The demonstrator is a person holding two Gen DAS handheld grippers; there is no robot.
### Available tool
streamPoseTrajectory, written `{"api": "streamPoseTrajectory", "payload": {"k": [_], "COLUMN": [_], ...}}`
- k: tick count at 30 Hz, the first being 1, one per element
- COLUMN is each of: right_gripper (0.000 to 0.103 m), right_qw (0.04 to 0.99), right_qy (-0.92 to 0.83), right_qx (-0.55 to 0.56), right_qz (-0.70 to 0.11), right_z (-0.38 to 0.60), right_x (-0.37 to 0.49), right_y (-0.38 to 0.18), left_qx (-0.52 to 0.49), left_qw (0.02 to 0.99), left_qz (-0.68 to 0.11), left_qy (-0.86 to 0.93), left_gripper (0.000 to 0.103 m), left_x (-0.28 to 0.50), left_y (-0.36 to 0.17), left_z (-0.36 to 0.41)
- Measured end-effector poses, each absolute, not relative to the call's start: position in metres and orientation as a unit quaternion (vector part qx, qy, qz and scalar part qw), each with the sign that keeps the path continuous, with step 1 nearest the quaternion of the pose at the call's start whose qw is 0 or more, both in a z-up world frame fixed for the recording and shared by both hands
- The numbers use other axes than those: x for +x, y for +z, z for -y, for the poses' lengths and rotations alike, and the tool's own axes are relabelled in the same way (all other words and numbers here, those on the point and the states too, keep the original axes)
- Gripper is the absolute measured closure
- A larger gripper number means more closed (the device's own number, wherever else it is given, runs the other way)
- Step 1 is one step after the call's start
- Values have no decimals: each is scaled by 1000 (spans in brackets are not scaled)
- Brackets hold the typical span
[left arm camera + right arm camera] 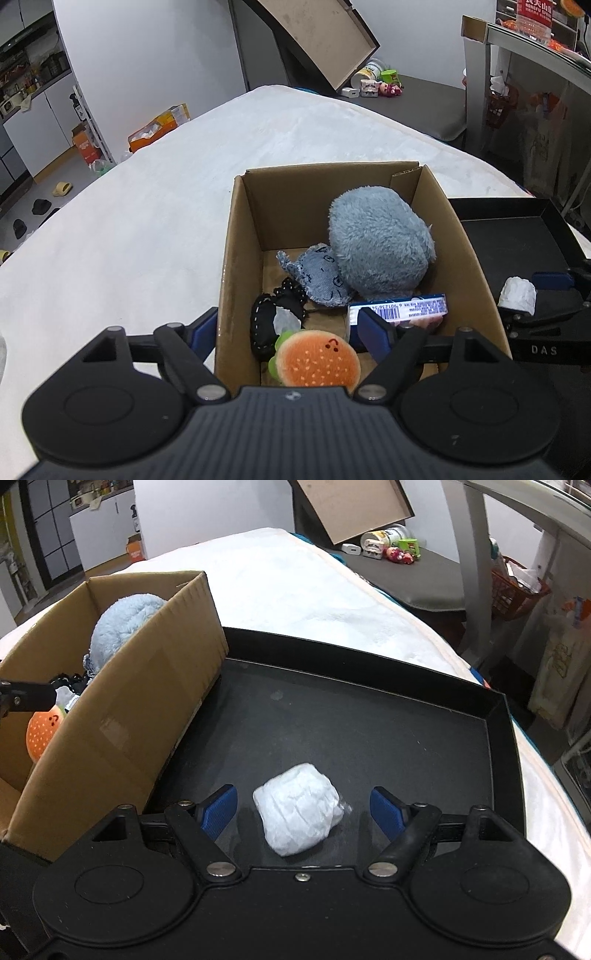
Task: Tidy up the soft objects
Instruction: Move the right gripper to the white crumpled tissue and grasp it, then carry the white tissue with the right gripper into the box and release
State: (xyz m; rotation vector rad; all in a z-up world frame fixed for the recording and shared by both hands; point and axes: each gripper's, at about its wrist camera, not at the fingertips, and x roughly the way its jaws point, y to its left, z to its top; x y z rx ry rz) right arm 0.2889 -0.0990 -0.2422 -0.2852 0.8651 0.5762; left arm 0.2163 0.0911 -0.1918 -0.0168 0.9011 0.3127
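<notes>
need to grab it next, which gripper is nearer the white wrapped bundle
Right. The right gripper straddles the white bundle in the black tray; the left gripper is over the cardboard box.

Even indoor light, sharp, fisheye-bowed edges

Black claw [303, 808], blue pads [218, 808], silver screws

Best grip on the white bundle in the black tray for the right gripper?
Take the white bundle across its middle, coming straight from above with the right gripper, whose open fingers already flank it. It's a rounded, squashy lump lying flat on the black tray, free on all sides, so a mid-body pinch likely holds best.
</notes>
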Motion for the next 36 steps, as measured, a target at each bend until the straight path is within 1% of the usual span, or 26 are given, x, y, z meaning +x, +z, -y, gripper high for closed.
{"api": "streamPoseTrajectory", "payload": {"k": [1, 2, 3, 6, 13, 25, 36], "right_gripper": [30, 45, 53, 54, 54, 54, 53], "right_qw": [859, 857, 856, 857, 862, 878, 884], "right_qy": [275, 275, 271, 264, 262, 259, 276], "right_qx": [-137, -139, -138, -116, -125, -86, -91], "right_qz": [-410, -412, -419, -427, -415, -393, -366], "right_z": [99, 98, 98, 103, 106, 104, 83], "right_x": [290, 291, 292, 293, 281, 268, 250], "right_y": [-243, -243, -244, -240, -224, -166, -131], "left_qx": [-7, -6, -6, -8, -18, -39, -61], "left_qw": [888, 888, 888, 888, 892, 901, 908], "left_qz": [-434, -434, -434, -436, -430, -412, -399], "left_qy": [151, 150, 149, 145, 136, 129, 116], "left_gripper": [26, 26, 26, 26, 26, 26, 26], "left_x": [216, 216, 215, 214, 206, 188, 174], "left_y": [-192, -192, -192, -191, -186, -176, -172], "left_z": [-90, -90, -90, -91, -93, -104, -116]}}
